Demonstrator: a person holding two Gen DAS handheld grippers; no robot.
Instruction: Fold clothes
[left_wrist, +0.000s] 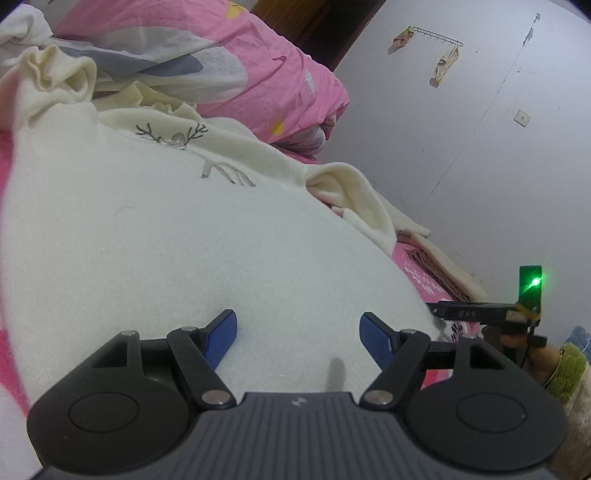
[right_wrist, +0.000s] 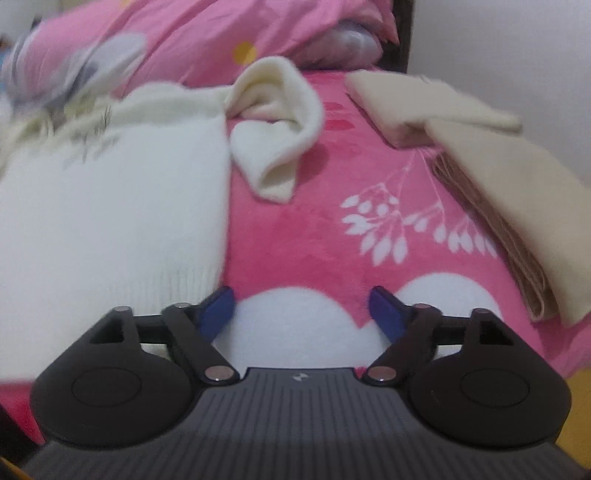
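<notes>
Cream sweater (left_wrist: 166, 229) spread flat on pink blanket (right_wrist: 314, 229), ribbed hem edge just left of right gripper (right_wrist: 301, 308). Left gripper (left_wrist: 297, 328) above sweater body, jaws wide, nothing between. Right gripper released too, over bare blanket, holding nothing. One sleeve (right_wrist: 280, 122) bunched beyond sweater's right edge. Folded beige pile (right_wrist: 491, 177) well right of sweater, free blanket between.
</notes>
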